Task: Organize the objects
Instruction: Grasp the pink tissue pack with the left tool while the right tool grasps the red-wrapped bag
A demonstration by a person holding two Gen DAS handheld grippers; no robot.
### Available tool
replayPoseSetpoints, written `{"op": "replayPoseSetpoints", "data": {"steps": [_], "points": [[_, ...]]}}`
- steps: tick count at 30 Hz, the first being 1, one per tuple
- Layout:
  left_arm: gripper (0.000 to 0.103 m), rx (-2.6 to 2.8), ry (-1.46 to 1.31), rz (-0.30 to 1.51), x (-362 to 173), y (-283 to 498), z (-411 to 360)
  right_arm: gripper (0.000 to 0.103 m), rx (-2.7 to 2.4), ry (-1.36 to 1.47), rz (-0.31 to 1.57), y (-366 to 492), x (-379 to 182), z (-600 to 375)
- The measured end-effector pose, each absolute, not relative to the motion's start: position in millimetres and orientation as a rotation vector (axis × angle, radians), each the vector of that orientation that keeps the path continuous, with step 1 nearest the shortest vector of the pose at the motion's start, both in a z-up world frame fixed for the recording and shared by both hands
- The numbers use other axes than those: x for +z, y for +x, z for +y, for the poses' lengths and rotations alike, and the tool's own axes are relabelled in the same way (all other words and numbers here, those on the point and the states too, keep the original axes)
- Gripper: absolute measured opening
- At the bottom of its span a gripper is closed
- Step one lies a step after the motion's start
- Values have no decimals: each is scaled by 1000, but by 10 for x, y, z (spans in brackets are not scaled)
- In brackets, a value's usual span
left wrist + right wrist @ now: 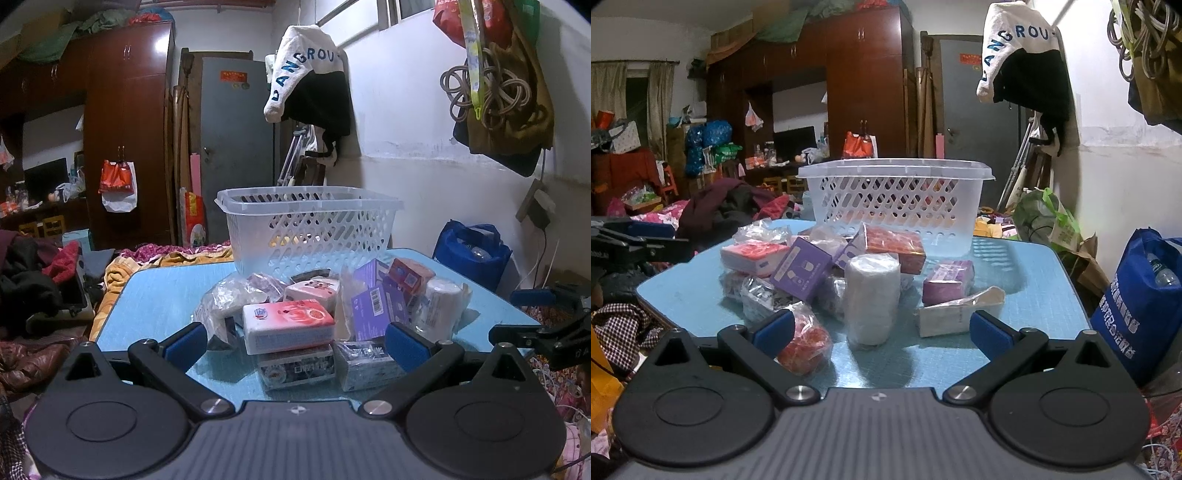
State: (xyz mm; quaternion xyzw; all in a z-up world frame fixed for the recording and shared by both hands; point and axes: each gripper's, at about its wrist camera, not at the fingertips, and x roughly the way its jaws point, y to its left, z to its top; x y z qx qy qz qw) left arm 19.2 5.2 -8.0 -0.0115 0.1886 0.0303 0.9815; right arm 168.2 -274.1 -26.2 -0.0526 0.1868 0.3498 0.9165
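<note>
So the blue table (155,295) is holding a clear basket (310,229) behind piled packets. Only the right view is showing the purple pack (947,280). Left gripper (295,341) and right gripper (882,330) are both hovering spread, holding nothing.

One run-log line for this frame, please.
stage: pre-grasp | left gripper: open, empty | right gripper: open, empty | packets: piled on table | basket: behind pile

left wrist cam: sits low at the near edge of the table (155,295), looking across the pile toward the basket (310,225)
right wrist cam: same low angle, from further right
shared: basket (897,199), pile, table (1034,288), hanging white hoodie (306,70)
</note>
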Motion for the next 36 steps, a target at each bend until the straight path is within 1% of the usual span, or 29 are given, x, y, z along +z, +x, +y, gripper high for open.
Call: {"op": "replayPoseSetpoints", "data": {"steps": [4,7,9,11,15,17,21,24,26,27,28,29,30,33,36], "points": [[102,59,-40,377,-169,199,143,103,772,-109,391,1636,-322,-2653],[99,66,-35,413,-318,244,206,103,820,-96,409,1620,-399,-2567],[95,66,-43,441,-434,282,246,100,855,-91,430,1627,-458,-2512],[92,53,-66,458,-514,334,266,93,868,-102,438,1610,-497,-2462],[90,33,-74,460,-589,472,205,85,878,-130,451,1608,-553,-2364],[88,39,-57,463,-617,546,166,75,869,-145,456,1612,-578,-2318],[88,59,-89,422,-536,567,202,74,866,-142,449,1589,-568,-2333],[88,83,-40,424,-449,691,149,72,870,-141,440,1580,-563,-2318],[88,99,-23,432,-441,787,132,64,868,-153,438,1572,-575,-2271],[88,101,-25,438,-444,834,126,61,864,-160,435,1563,-580,-2259],[88,104,-32,444,-448,874,127,56,863,-164,434,1567,-584,-2249],[88,108,-42,450,-453,910,135,55,866,-164,436,1564,-588,-2246],[84,106,-56,453,-458,937,142,55,869,-159,433,1560,-587,-2258],[80,107,-73,443,-460,923,148,55,874,-155,430,1567,-581,-2284],[78,84,-86,429,-460,894,172,55,874,-144,423,1560,-578,-2299]]}}
